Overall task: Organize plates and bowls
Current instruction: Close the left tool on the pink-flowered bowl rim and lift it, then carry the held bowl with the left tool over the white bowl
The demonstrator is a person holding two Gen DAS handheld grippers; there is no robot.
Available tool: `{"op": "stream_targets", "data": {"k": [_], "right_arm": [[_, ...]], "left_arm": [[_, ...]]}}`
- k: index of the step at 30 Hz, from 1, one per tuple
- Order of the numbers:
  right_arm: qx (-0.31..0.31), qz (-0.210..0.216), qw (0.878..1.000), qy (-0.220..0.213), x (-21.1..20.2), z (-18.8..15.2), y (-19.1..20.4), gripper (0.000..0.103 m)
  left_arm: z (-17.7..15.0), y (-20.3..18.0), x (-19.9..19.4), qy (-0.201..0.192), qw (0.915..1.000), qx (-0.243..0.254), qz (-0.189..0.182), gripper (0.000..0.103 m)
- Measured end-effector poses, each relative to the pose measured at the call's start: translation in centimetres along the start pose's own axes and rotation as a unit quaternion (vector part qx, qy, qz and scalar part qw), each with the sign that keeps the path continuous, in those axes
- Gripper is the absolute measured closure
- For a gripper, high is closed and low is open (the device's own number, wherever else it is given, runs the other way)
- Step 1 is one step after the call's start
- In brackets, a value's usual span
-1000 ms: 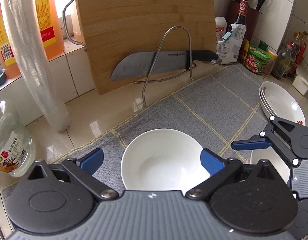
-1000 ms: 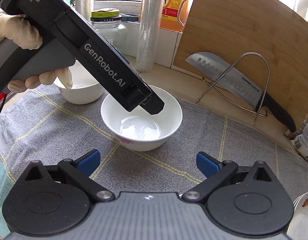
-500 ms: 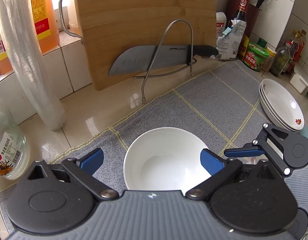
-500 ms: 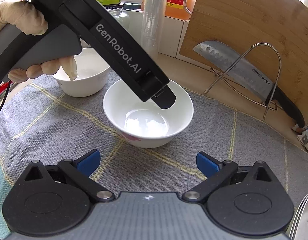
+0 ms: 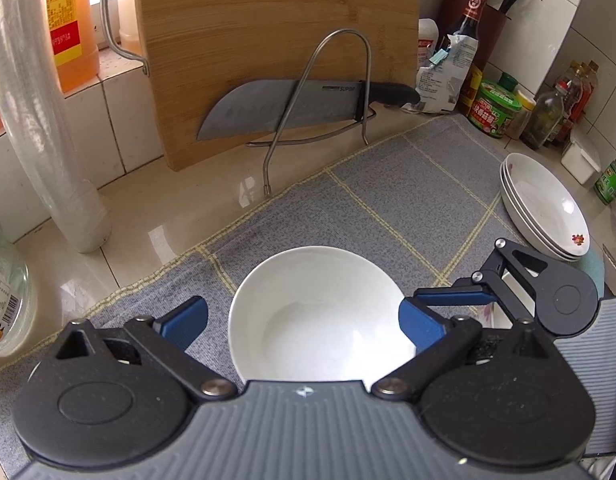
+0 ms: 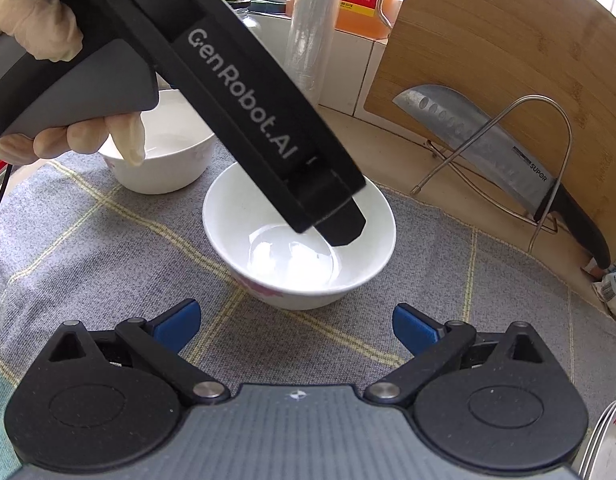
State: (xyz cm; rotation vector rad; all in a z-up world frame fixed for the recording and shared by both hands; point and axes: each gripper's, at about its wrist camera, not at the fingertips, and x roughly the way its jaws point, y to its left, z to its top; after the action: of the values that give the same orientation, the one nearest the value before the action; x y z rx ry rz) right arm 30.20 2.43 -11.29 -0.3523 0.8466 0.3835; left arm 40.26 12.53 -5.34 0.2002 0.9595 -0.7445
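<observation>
Bowl: plain white bowl (image 5: 322, 316), glossy inside, a pink floral mark low on its outer wall in the right wrist view (image 6: 299, 248); it sits upright on the grey checked mat (image 5: 388, 200).
Left gripper: left gripper (image 5: 303, 320) spread wide, blue pads on either side of the bowl's rim; whether the right pad touches the rim is hard to judge. In the right wrist view its black body angles down over the bowl.
Right gripper: right gripper (image 6: 296, 326) wide open, holding nothing, the bowl just ahead of its fingers.
Second bowl: another white bowl (image 6: 163, 160) beyond the first, ahead and left of the right gripper, behind the gloved left hand (image 6: 31, 32).
Plates: stack of white plates (image 5: 544, 208) ahead and right of the left gripper.
Behind: knife (image 5: 291, 108) on a wire rack (image 5: 340, 80), against a wooden cutting board (image 5: 267, 32).
</observation>
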Motion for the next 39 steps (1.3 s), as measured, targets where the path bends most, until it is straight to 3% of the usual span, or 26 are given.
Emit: {"op": "stream_targets", "data": {"k": [8, 16, 20, 39], "right_arm": [[-0.016, -0.009, 1.0, -0.007, 0.6, 0.7, 0.7, 0.001], [-0.01, -0.009, 1.0, -0.003, 1.3, 1.5, 0.8, 0.013], [-0.004, -0.005, 1.0, -0.004, 1.4, 1.6, 0.4, 0.016], [0.008, -0.007, 1.0, -0.007, 1.4, 1.6, 0.0, 0.017]], "left_arm": [[0.1, 0.2, 0.8, 0.016, 0.9998, 0.002, -0.009, 0.006], [0.1, 0.5, 1.3, 0.027, 0.9994, -0.002, -0.021, 0.009], [0.2, 0.6, 1.5, 0.033, 0.9991, -0.004, -0.028, 0.018], [0.7, 1.1, 2.5, 0.045, 0.9981, -0.004, -0.042, 0.019]]}}
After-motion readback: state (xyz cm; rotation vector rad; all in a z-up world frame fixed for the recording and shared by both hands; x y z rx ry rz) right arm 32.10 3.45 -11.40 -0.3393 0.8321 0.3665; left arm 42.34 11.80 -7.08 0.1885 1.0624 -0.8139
